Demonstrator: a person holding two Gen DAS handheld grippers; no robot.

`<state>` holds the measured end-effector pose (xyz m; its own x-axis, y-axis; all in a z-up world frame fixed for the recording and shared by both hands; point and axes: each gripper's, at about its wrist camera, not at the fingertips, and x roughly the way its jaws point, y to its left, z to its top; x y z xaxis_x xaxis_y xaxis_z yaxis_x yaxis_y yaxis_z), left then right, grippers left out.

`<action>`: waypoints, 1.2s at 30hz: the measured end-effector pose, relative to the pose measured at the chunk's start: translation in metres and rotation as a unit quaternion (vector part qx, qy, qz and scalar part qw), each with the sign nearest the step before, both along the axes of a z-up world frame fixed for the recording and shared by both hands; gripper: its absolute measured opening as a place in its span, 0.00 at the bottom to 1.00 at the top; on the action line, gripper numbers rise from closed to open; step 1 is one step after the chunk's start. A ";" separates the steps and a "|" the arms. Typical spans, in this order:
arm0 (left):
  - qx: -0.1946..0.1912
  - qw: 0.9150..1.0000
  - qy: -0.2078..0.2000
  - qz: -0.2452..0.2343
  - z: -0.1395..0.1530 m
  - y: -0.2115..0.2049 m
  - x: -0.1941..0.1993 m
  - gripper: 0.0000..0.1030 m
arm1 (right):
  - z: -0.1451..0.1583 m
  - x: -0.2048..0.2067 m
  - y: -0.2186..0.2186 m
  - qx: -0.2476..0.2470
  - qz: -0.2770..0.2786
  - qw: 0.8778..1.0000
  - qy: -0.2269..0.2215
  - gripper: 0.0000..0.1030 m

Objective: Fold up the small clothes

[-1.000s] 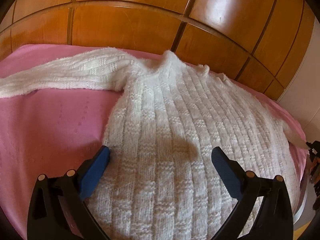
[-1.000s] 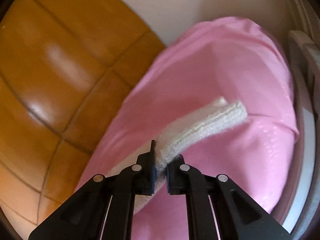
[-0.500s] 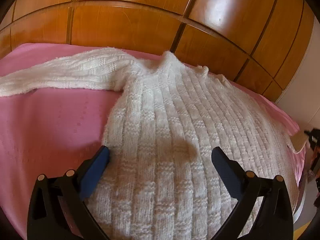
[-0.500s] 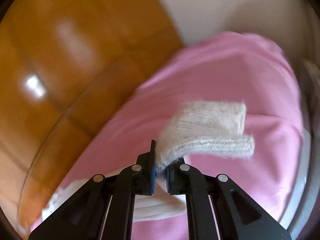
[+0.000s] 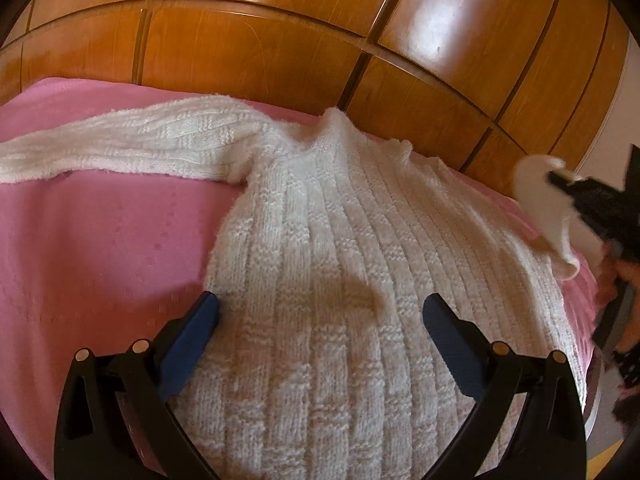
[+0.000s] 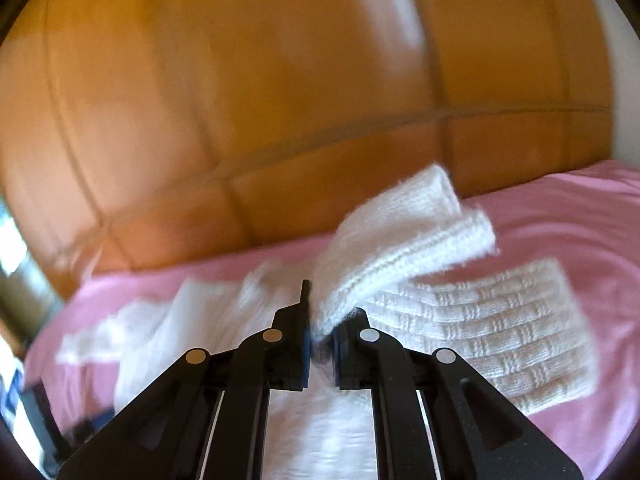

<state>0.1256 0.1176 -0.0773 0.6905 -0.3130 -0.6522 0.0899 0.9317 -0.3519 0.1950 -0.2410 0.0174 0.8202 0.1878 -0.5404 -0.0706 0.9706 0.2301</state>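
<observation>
1. White knit is pinched in the right gripper (image 6: 320,334): its jaws are pressed together on the cuff end of one sleeve (image 6: 404,248), which lifts off the bed and trails out ahead of the fingers. The right wrist view is blurred.
2. The left gripper (image 5: 320,320) is spread wide and holds nothing. Its blue pads (image 5: 192,336) straddle the lower body of the sweater (image 5: 340,280), one over the sweater's left edge, the other over the knit.
3. The sweater lies flat on a pink blanket (image 5: 100,240), collar toward a glossy wooden headboard (image 5: 280,40). Its other sleeve (image 5: 120,144) stretches out flat to the left.
4. Step in hand, as I judge it: the first fold, bringing the held sleeve inward across the body.
5. Next move likely calls for laying that sleeve flat across the chest without bunching, then letting go. The left gripper could press down to stop the body sliding.
6. Count: one sweater, two sleeves, two grippers, one blanket, one headboard. A bit of a hand (image 5: 628,280) shows at the right edge of the left view.
</observation>
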 end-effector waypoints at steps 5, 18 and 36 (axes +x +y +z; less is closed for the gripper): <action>-0.002 1.000 -0.001 -0.001 -0.001 0.001 0.000 0.98 | -0.059 0.012 0.029 -0.049 0.034 0.994 0.093 0.65; -0.020 1.000 0.019 -0.009 0.032 -0.019 0.006 0.98 | -0.045 -0.080 -0.048 -0.150 -0.187 0.971 -0.019 0.91; -0.036 0.991 0.093 -0.084 0.013 -0.152 0.123 0.21 | -0.086 -0.097 -0.140 0.013 -0.335 0.940 0.062 0.91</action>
<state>0.2487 -0.0348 -0.0639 0.4946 -0.4640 -0.7349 0.1685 0.8807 -0.4426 0.0979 -0.3811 -0.0687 0.6900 -0.3346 -0.6419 0.5837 0.7816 0.2200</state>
